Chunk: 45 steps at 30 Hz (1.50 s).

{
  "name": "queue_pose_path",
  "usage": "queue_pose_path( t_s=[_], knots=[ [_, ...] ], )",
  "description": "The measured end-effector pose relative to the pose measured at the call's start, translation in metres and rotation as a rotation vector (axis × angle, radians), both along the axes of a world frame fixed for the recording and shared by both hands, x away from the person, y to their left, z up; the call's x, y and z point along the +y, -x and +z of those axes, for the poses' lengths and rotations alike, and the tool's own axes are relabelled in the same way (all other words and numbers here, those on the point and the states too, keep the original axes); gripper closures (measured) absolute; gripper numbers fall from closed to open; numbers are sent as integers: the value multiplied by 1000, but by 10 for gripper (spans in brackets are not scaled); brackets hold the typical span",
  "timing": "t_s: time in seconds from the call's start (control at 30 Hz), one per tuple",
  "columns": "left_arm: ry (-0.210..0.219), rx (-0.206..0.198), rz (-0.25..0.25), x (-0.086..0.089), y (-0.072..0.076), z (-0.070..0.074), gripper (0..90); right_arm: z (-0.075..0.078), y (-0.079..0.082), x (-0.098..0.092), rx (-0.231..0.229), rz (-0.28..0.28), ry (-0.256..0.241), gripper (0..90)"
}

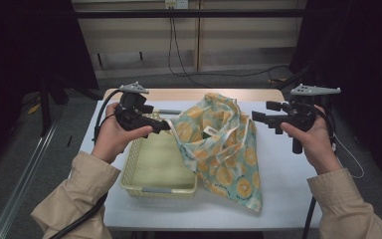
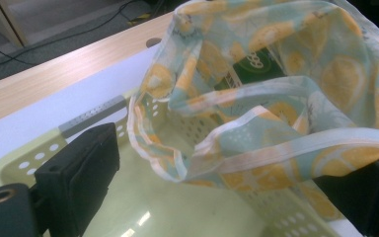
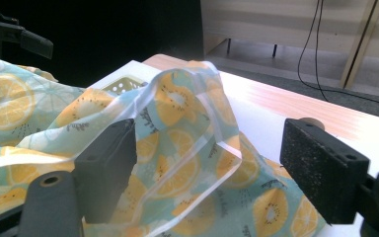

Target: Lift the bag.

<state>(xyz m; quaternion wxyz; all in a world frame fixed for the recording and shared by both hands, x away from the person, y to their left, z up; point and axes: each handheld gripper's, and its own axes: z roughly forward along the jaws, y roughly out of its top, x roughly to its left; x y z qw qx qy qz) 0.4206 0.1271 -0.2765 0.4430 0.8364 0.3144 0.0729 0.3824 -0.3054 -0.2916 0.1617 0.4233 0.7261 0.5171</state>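
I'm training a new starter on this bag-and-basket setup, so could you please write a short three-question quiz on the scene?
1. True or false: the fruit-print bag lies wholly inside the basket.
2. Which gripper reaches the bag's edge over the basket? A. left gripper B. right gripper C. neither
3. Fill in: in its own view the right gripper's jaws stand ____, with the bag's edge in front of them.

Key
1. False: it is draped over the basket's right rim and mostly lies on the white table.
2. A.
3. Open.
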Motion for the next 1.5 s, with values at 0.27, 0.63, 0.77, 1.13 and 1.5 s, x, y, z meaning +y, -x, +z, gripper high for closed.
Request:
queue_pose_path(
  t_s=[0.27, 0.63, 0.77, 1.13, 1.5],
  knots=[
    [-21, 2, -11, 23, 12, -17, 65, -10, 8, 4, -3, 31, 12, 213],
    [-20, 1, 6, 42, 26, -36, 71, -31, 16, 6, 1, 54, 27, 210],
    [-27, -2, 5, 48, 29, -40, 72, -37, 19, 4, 4, 56, 31, 210],
    [-28, 17, 39, 66, 37, -56, 73, -56, 30, 1, 26, 81, 79, 210],
    [-34, 31, 52, 80, 44, -66, 75, -75, 38, -3, 61, 87, 125, 209]
  ],
)
